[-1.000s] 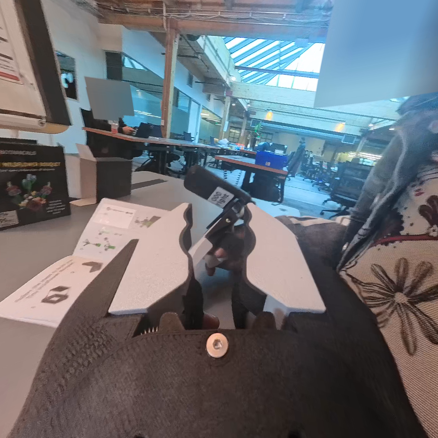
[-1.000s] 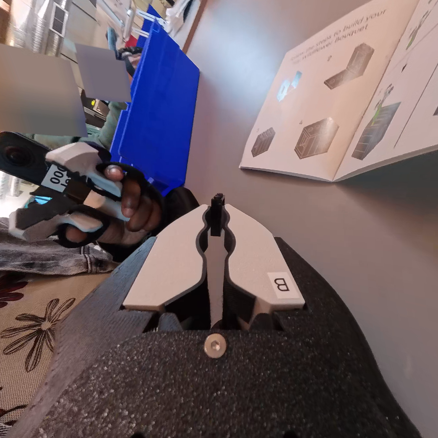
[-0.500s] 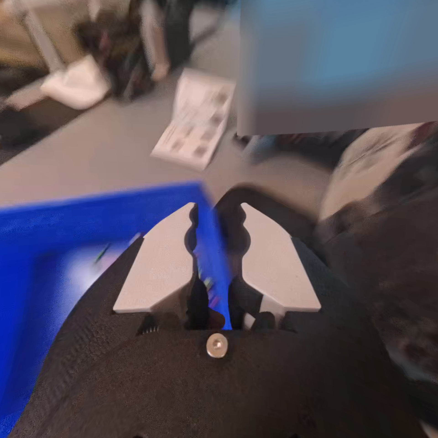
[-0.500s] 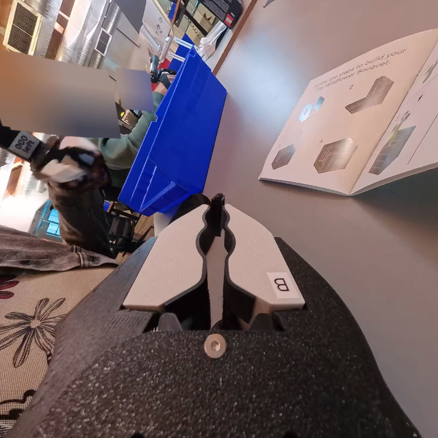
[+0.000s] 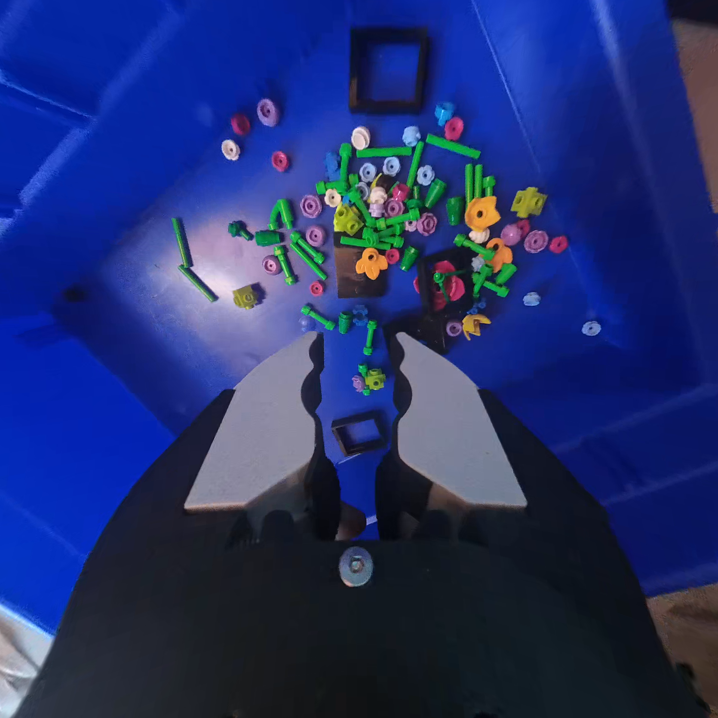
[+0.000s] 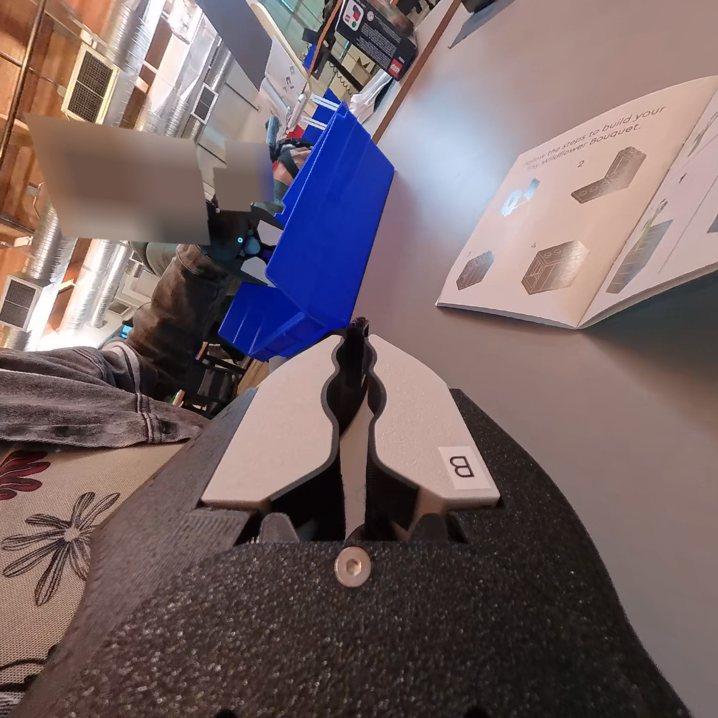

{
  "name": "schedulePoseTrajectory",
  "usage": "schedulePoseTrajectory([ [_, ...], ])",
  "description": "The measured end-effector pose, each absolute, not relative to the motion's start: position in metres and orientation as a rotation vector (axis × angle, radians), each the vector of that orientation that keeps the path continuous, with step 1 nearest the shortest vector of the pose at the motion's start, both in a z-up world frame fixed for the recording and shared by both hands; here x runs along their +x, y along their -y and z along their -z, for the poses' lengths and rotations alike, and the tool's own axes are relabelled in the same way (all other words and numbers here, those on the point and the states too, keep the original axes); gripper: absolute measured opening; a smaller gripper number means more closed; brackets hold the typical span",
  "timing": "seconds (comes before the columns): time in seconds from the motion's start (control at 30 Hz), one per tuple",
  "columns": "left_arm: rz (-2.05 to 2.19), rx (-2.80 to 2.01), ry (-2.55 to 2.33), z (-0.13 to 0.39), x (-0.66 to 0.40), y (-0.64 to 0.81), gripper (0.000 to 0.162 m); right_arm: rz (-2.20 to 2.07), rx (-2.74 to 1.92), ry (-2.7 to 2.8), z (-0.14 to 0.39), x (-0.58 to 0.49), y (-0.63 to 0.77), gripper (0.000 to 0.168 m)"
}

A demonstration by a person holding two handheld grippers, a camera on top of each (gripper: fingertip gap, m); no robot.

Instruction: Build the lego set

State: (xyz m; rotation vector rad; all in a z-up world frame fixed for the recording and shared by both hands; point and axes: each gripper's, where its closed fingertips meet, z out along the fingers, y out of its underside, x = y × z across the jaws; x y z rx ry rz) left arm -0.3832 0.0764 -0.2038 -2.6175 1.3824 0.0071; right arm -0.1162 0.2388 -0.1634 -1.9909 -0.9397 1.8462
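Note:
My left gripper (image 5: pixel 356 338) is open and empty, pointing down into the blue bin (image 5: pixel 116 116). The bin floor holds many loose lego pieces: green stems (image 5: pixel 382 151), purple and pink round flowers, orange flowers (image 5: pixel 371 264), lime bricks (image 5: pixel 527 202) and black plates (image 5: pixel 359 277). A small black square frame (image 5: pixel 359 433) lies between my fingers, and a larger black frame (image 5: pixel 386 70) lies at the far end. My right gripper (image 6: pixel 356 338) is shut on a small black lego piece (image 6: pixel 355 349), held over the grey table (image 6: pixel 544 427). The left gripper (image 6: pixel 248 248) shows far off above the bin (image 6: pixel 330 217).
An open instruction booklet (image 6: pixel 606 217) lies on the table to the right of the bin. A black product box (image 6: pixel 375 37) stands at the table's far end. A person's floral clothing (image 6: pixel 46 544) and grey sleeve (image 6: pixel 77 392) are at the left. Left tips to right tips: about 30 centimetres.
My left gripper has swung from facing the room to pointing down into the blue bin. My right gripper has stayed shut on the black piece and drifted slightly, so the bin looks farther.

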Motion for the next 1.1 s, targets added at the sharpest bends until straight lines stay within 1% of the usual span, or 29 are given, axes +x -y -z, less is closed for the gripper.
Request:
schedulePoseTrajectory([
  [0.17, 0.001, -2.648, -1.430, 0.185, -0.373, -0.080, 0.035, -1.845, -1.982, 0.943, 0.163, -0.116, -0.238, 0.007],
  [0.23, 0.015, -2.613, -1.430, 0.181, -0.365, -0.088, 0.040, -1.851, -1.975, 0.939, 0.161, -0.115, -0.239, 0.007],
  [0.3, -0.005, -2.593, -1.472, 0.190, -0.361, -0.094, 0.044, -1.856, -1.966, 0.940, 0.160, -0.115, -0.238, 0.007],
  [0.4, -0.086, -2.559, -1.523, 0.204, -0.365, -0.104, 0.043, -1.862, -1.955, 0.938, 0.159, -0.114, -0.238, 0.007],
  [0.57, -0.048, -2.571, -1.540, 0.224, -0.364, -0.099, 0.043, -1.887, -1.952, 0.918, 0.158, -0.114, -0.239, 0.007],
  [0.6, -0.032, -2.570, -1.543, 0.226, -0.363, -0.097, 0.040, -1.892, -1.953, 0.916, 0.158, -0.114, -0.240, 0.007],
  [0.77, 0.055, -2.561, -1.489, 0.226, -0.360, -0.096, 0.036, -1.904, -1.952, 0.906, 0.157, -0.114, -0.240, 0.007],
  [0.83, 0.110, -2.563, -1.476, 0.226, -0.359, -0.094, 0.031, -1.907, -1.951, 0.903, 0.157, -0.113, -0.240, 0.007],
  [1.0, 0.159, -2.521, -1.462, 0.216, -0.363, -0.093, 0.036, -1.912, -1.948, 0.899, 0.157, -0.113, -0.241, 0.007],
  [1.1, 0.186, -2.474, -1.503, 0.218, -0.357, -0.092, 0.036, -1.912, -1.948, 0.898, 0.157, -0.113, -0.241, 0.007],
])
